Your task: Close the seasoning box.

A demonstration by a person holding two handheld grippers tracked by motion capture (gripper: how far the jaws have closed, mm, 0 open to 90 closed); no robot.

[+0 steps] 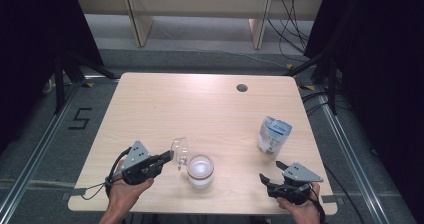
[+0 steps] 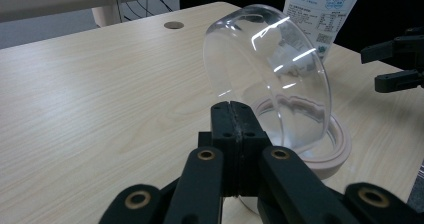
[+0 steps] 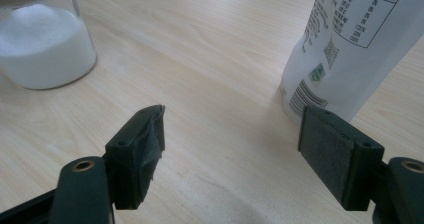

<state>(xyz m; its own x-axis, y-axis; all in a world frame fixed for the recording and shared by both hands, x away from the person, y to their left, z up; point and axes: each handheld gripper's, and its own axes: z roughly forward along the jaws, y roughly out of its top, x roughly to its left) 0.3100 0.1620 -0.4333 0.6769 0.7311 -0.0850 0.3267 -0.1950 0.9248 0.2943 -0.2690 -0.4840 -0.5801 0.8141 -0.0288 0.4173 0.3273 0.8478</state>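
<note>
The left gripper (image 1: 167, 157) is clamped on the rim of a clear, dome-shaped plastic lid (image 1: 180, 153), its two black jaws pressed flat together with the lid's edge pinched between their tips; in the left gripper view the lid (image 2: 267, 79) rises directly beyond the fingertips, tilted on edge with its hollow side facing away from the jaws; just past and below it stands a round clear jar with a pale pinkish rim (image 2: 332, 151), holding a white granular substance; in the high view the jar (image 1: 200, 170) sits on the light wooden table (image 1: 200, 109) immediately to the right of the left gripper's fingertips, the lid held at its left edge and clear of its mouth; the right gripper (image 1: 271, 170) is held with its jaws spread wide and nothing between them, low over the table near its front right corner; in the right gripper view the two padded fingers (image 3: 142, 144) stand well apart above bare wood; a white plastic pouch with blue printing and a printed label (image 3: 350, 49) stands upright just beyond the right-hand finger, near but not touching; the jar (image 3: 45, 44) stands farther off, beyond the left-hand finger; in the high view the pouch (image 1: 273, 135) lies just ahead of the right gripper's tips.
</note>
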